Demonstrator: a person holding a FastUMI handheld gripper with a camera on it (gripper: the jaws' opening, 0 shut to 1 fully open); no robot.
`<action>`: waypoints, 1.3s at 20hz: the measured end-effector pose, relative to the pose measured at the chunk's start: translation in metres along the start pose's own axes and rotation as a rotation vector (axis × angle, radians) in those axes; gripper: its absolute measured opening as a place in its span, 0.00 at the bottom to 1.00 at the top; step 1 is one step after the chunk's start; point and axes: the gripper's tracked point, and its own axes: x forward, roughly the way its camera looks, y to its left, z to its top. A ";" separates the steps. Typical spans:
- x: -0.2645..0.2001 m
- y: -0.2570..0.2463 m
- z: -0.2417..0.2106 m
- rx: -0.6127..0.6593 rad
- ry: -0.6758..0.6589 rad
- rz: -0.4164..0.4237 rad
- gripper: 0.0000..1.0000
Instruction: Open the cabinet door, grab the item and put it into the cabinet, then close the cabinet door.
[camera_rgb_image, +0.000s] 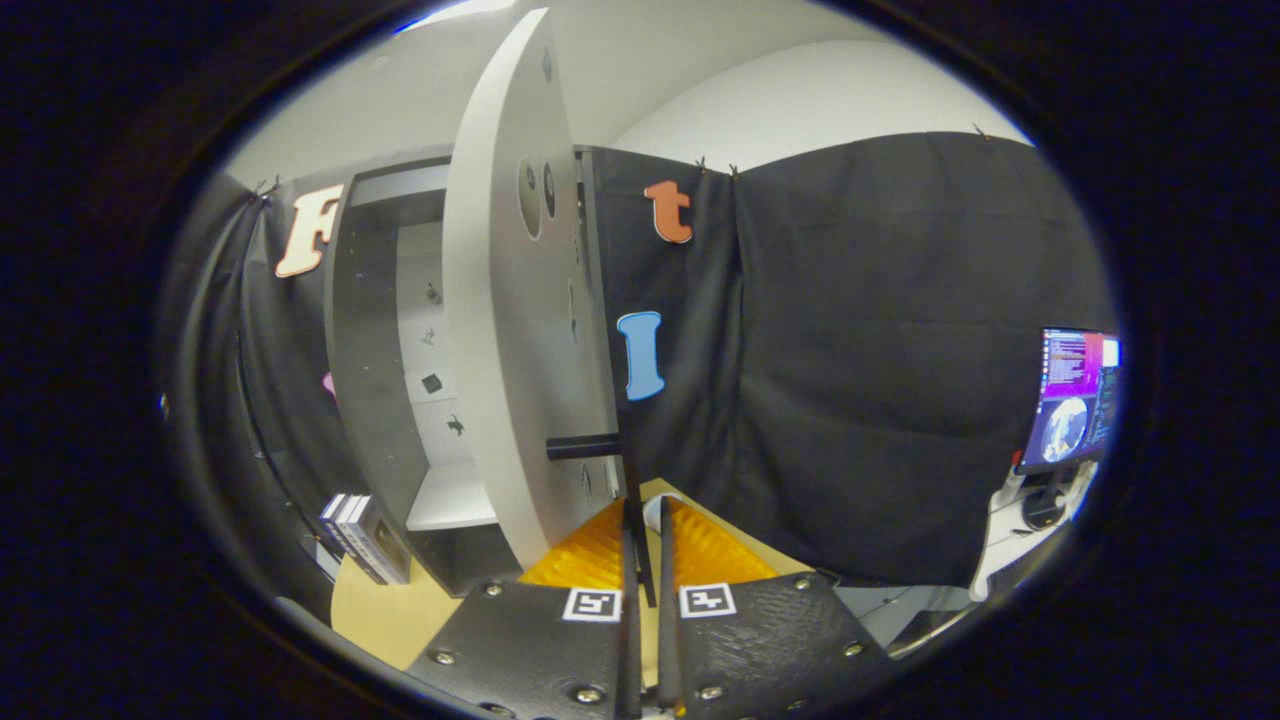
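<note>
The cabinet door (500, 330) stands swung open — a flat grey panel with one black bar handle (583, 446). The gripper (642, 525) has its two ribbed orange fingers (590, 555) nearly together, a thin dark edge in the slit (whether pinched, I cannot tell). One boxy item (362, 535) stands left of the cabinet (380, 400), partly cut off.

The cabinet (375, 380), a tall grey box, is standing upright on the worktop (385, 612), ahead and to the left of the hand-held gripper (645, 520). Its pale grey door (505, 330) is hanging open, swung out edge-on just ahead of the orange fingers (590, 550), which are sitting close together with only a narrow gap. A dark bar handle (583, 446) is jutting from the door's lower face, directly above the fingertips and apart from them. Inside, a white shelf (450, 497) is lying low down. The item (362, 537), a small striped box, is leaning against the cabinet's outer left base.
</note>
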 end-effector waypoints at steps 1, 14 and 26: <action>0.000 0.000 0.002 0.007 0.004 0.018 0.07; -0.029 -0.070 -0.027 -0.069 0.089 -0.097 0.07; 0.001 -0.016 -0.077 -0.143 0.195 0.104 0.07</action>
